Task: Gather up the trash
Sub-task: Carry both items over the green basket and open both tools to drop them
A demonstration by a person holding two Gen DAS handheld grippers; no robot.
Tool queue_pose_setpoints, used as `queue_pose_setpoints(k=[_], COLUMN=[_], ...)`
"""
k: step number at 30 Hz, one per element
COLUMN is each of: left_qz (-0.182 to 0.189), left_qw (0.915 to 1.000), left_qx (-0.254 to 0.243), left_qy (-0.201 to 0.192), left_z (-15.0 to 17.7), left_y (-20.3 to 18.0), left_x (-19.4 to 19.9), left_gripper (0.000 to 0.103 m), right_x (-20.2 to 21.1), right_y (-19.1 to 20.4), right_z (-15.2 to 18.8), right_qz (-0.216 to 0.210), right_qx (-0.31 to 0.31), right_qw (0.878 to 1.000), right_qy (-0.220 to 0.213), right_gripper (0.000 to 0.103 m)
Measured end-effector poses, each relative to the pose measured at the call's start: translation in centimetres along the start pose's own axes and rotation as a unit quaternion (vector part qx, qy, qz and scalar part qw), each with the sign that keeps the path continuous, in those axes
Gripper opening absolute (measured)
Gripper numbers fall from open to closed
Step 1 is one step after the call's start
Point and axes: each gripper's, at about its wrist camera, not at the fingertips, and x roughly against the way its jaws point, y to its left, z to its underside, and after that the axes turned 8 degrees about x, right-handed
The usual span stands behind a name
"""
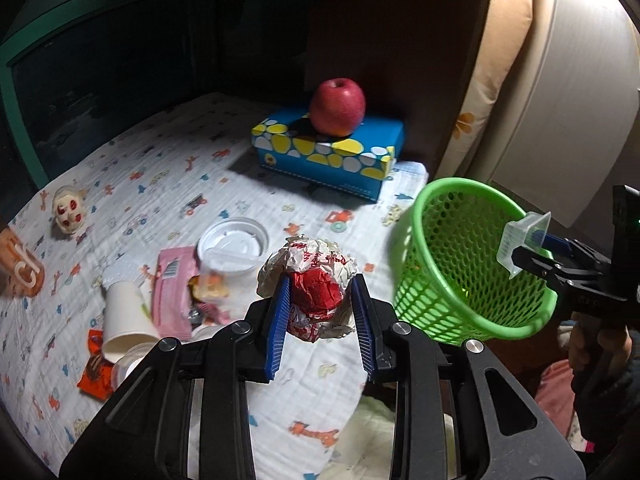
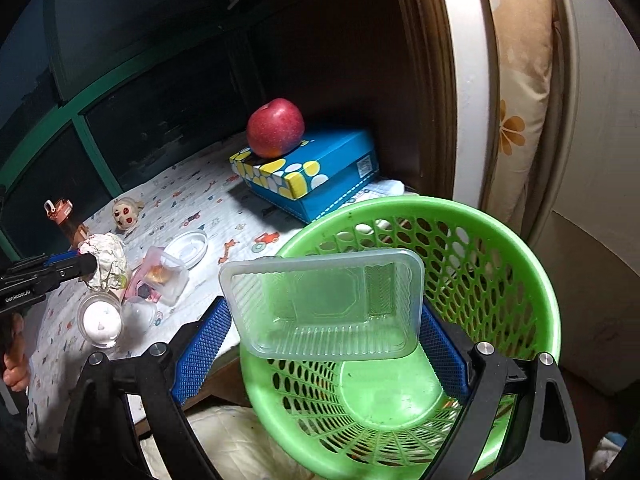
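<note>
My right gripper point(image 2: 326, 320) clamps a clear plastic tray point(image 2: 326, 304) over the green basket point(image 2: 516, 280); next, release. My left gripper point(image 1: 320, 312) clamps a crumpled wrapper point(image 1: 312, 276).

At the far left edge of your left wrist view, the orange container with white lettering point(image 1: 18, 266) is cut off, so its shape cannot be told. The heap at centre left hides much: the pink printed wrapper point(image 1: 173, 292) covers part of the white paper cup point(image 1: 125, 318). In your right wrist view, the clear ribbed plastic tray point(image 2: 326, 304) blocks the green mesh basket point(image 2: 520, 264) behind it.
</note>
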Motion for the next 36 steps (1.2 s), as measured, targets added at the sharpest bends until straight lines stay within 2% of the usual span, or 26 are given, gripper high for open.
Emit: queue_pose_setpoints(k=[8,13,19,21,23,27,36], left_qz=[0.065,0.087,0.112,0.121,0.121,0.115,0.064], left_qw=[0.9969,0.9935,0.989,0.9878,0.9883,0.9897,0.997], left_qx=[-0.04,-0.06,-0.065,-0.062,-0.059,-0.051,-0.027], left_qy=[0.021,0.043,0.072,0.076,0.073,0.067,0.034], left_z=[-1.2,-1.3,-1.0,-1.0,-1.0,-0.9,-0.8], left_y=[-7.3,-11.1,-14.0,-14.4,-14.6,-14.1,-9.7], left_x=[-3.1,-5.5,-8.1,-8.5,-8.6,-8.1,-5.0], left_gripper=[0.03,0.03,0.039,0.048,0.063,0.064,0.064], right_x=[2.9,4.1,4.5,4.6,4.7,4.5,2.3], right_y=[-4.0,-5.8,-7.3,-7.7,-7.9,-8.1,-6.9], right_z=[0.8,1.2,1.9,2.1,2.2,2.2,1.8], right_qz=[0.028,0.041,0.049,0.05,0.052,0.049,0.04], right_qx=[-0.028,-0.04,-0.056,-0.059,-0.061,-0.064,-0.054], right_qw=[0.999,0.998,0.997,0.997,0.996,0.996,0.998], right_qy=[-0.019,-0.028,-0.028,-0.027,-0.027,-0.025,-0.008], right_gripper=[0.088,0.088,0.088,0.088,0.088,0.088,0.088])
